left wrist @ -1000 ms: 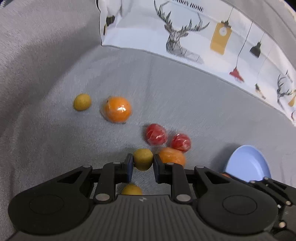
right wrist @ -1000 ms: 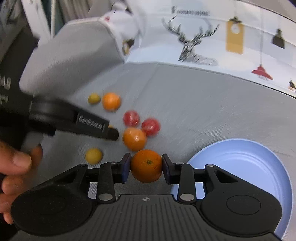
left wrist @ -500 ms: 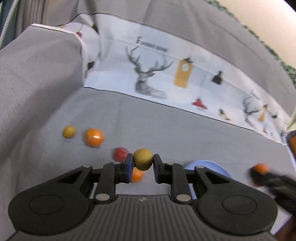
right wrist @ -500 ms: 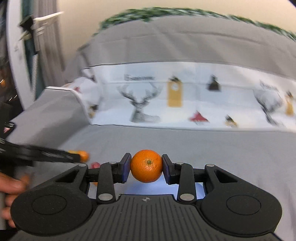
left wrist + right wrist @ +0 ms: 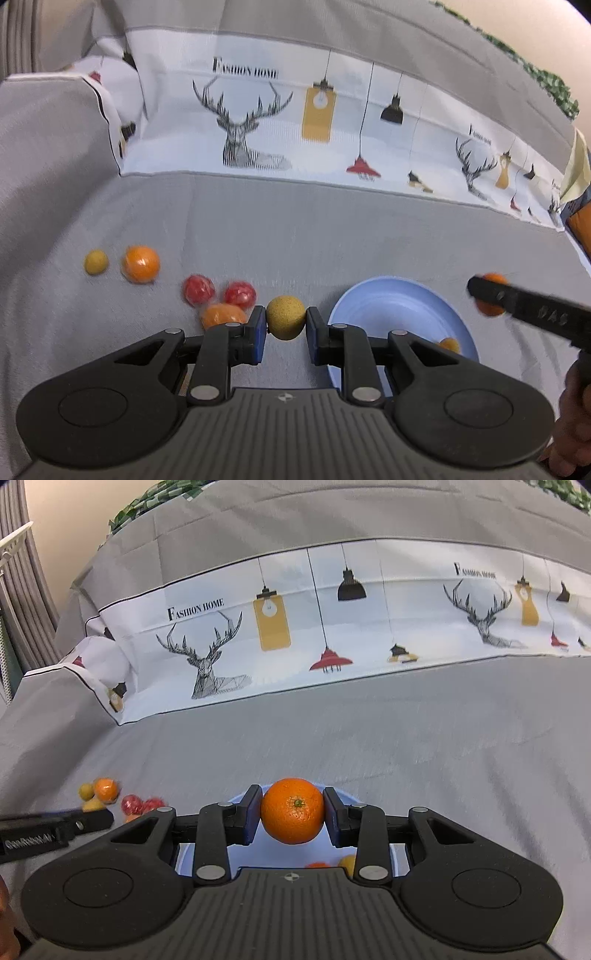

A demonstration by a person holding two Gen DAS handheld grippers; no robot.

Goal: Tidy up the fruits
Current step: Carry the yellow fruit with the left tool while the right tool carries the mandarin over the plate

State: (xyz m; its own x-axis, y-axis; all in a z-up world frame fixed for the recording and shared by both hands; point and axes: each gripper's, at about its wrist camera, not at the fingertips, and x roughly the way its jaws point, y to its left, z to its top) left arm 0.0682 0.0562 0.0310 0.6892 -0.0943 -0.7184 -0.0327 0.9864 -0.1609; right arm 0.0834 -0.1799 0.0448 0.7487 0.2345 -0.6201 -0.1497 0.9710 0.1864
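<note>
Both hands are mid-delivery right now: the left gripper (image 5: 286,325) is clamped on a small round yellow-green fruit (image 5: 285,318), held up just off the left rim of the round light-blue plate (image 5: 391,295), while the right gripper (image 5: 291,814) squeezes a round orange with a green stem dot (image 5: 292,811) right above the plate's far rim. Looks like the next move is lowering each one over the plate and letting go gently so nothing rolls off onto the grey bedspread (image 5: 332,236). Count-wise, left on the bedspread toward its left edge: two red fruits (image 5: 199,289), two more oranges (image 5: 141,264) and one small yellow one (image 5: 96,261). On the plate I can make out two pieces, mostly hidden.
</note>
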